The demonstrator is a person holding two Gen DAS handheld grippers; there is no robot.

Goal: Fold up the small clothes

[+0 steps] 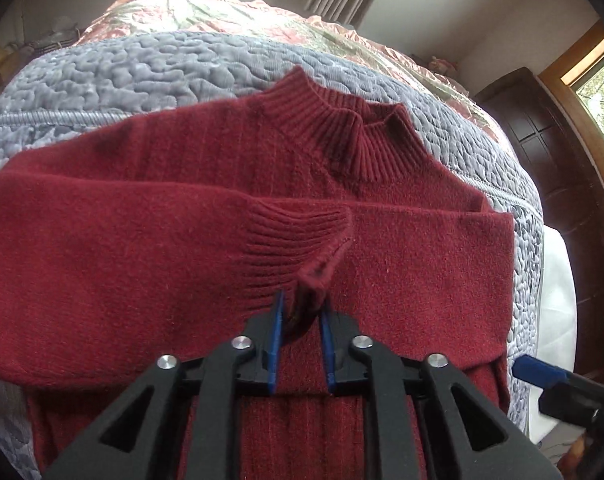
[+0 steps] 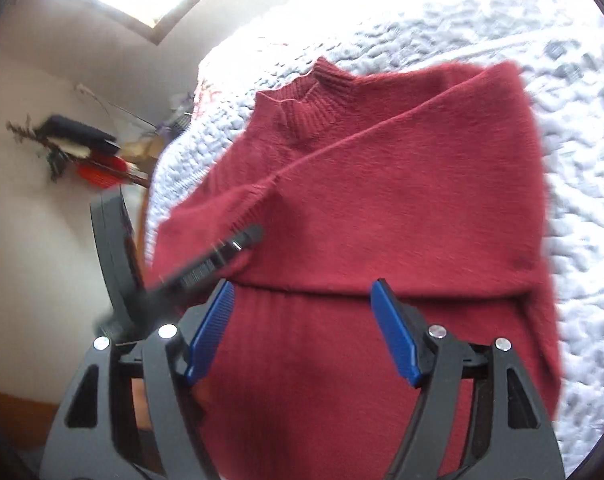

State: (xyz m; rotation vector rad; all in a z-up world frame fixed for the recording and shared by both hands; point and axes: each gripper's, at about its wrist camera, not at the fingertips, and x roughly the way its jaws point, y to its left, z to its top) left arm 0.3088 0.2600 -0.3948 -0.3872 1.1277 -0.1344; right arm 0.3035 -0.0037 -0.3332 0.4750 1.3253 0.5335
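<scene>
Across the grey quilted bedspread (image 1: 114, 68) lies the red knit sweater (image 1: 401, 264), sleeves folded over its chest.

Soft and limp, probably light, it should drape wherever lifted; ribbed cuff (image 1: 298, 240) and hem look like the firmest holds. Left gripper (image 1: 302, 312) pinches the cuff's edge, jaws nearly together. Right gripper (image 2: 303, 292) hovers near the sweater's lower body, jaws wide apart, holding nothing.

Fuzzy knit sweater (image 1: 182, 240), quilted bedspread (image 1: 142, 68)
</scene>
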